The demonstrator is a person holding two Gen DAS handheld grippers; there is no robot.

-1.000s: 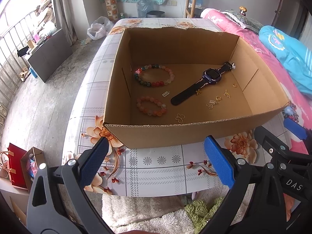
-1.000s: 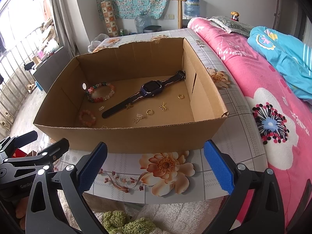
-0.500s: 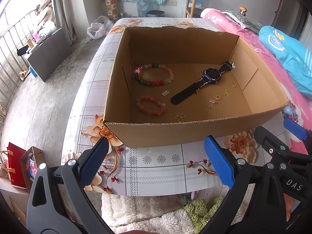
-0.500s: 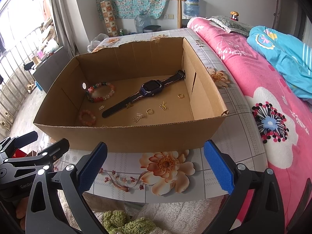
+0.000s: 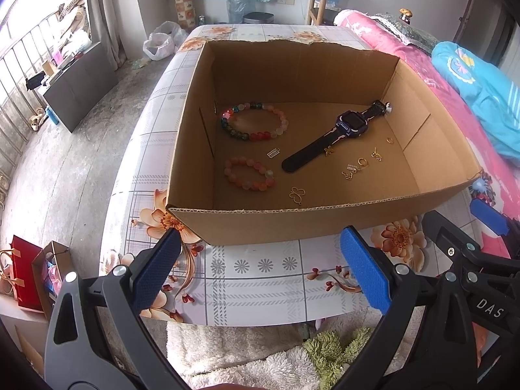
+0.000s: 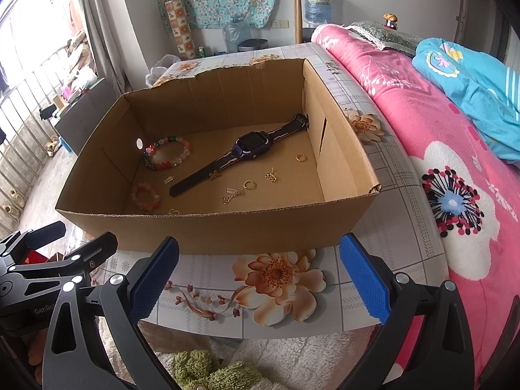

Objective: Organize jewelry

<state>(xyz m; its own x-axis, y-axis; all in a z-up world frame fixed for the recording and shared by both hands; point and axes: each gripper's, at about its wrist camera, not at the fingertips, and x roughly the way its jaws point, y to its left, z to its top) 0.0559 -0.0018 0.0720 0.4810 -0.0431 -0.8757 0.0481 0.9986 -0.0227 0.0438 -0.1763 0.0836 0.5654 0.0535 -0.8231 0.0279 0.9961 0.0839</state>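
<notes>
both grippers hang at the near edge of the table (image 5: 260, 289), side by side, short of the cardboard box (image 5: 266, 224) and touching nothing. the left gripper (image 5: 260, 269) has its blue pads spread wide with only tablecloth between them — released, holding nothing. the right gripper (image 6: 260, 273) is the same, jaws wide apart over the flower print.

the jewelry lies loose on the floor of the open box. a multicoloured bead bracelet (image 5: 255, 122) sits toward the far left, and a smaller pink bead bracelet (image 5: 249, 175) lies nearer, close to the left wall. a dark watch (image 5: 338, 135) stretches diagonally across the middle, its strap end near the far right corner. small gold pieces are scattered around it: a butterfly-shaped charm (image 5: 297, 195) by the near wall, a ring (image 6: 301, 158) near the right wall, a thin hoop (image 6: 249, 184), and a bit of chain (image 6: 231, 195) — all apart from one another.

a pink bedspread (image 6: 422, 136) runs along the table's right side.
</notes>
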